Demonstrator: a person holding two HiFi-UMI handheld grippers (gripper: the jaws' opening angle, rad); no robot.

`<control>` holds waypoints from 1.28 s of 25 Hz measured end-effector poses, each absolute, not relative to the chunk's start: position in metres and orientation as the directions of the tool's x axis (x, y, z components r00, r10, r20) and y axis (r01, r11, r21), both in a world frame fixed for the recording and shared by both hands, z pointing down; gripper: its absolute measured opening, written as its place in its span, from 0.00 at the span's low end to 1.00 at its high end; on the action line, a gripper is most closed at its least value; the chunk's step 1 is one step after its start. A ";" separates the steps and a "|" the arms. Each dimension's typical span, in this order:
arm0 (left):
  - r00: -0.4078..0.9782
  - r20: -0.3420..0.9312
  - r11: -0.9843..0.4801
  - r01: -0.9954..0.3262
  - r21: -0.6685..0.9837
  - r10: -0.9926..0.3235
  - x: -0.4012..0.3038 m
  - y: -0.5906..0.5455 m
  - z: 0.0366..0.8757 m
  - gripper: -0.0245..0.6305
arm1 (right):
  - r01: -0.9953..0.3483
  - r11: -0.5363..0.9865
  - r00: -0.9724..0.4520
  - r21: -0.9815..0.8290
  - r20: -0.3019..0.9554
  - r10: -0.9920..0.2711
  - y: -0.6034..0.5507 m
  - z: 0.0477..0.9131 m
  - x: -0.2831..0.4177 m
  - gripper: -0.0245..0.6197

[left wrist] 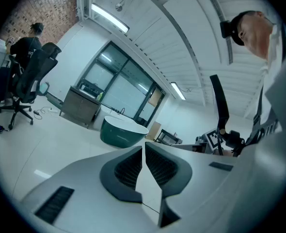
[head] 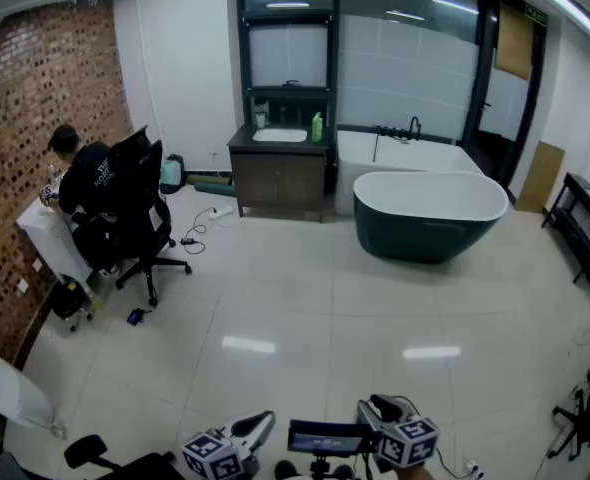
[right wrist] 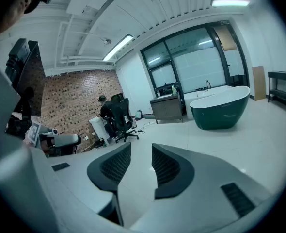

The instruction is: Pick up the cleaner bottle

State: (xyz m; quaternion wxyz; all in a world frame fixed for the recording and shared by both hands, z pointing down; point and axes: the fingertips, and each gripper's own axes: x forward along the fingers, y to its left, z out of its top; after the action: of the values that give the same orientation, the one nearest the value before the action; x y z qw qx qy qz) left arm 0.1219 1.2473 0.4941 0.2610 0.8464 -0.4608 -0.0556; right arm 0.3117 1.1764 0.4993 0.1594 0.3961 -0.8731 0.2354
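Observation:
The green cleaner bottle stands on the far vanity cabinet, at the right of its white basin. Both grippers are far from it, low at the bottom edge of the head view. My left gripper is shut, its pads meeting with nothing between them. My right gripper is open, and only bare floor shows through the gap. In the right gripper view the vanity and the bottle appear small and distant.
A dark green bathtub stands right of the vanity, with a white tub behind it. A person sits in a black office chair by the brick wall at left. Cables lie on the tiled floor. A black rack is at right.

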 end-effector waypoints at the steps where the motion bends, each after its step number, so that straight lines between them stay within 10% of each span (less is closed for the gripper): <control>1: 0.574 0.145 -0.444 -0.747 0.495 -0.806 0.119 1.247 0.494 0.05 | -0.767 0.576 -0.635 -0.283 0.465 -0.616 1.176 0.499 0.307 0.24; 32: 0.507 0.141 -0.381 -0.778 0.500 -0.851 0.084 1.122 0.472 0.04 | -0.741 0.552 -0.671 -0.382 0.398 -0.626 1.014 0.514 0.286 0.24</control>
State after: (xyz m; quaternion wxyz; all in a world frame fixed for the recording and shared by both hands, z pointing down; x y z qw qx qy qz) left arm 0.0840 1.1223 0.4720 0.2604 0.8280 -0.4918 -0.0696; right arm 0.2856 1.0138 0.5143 0.1083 0.3911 -0.8741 0.2669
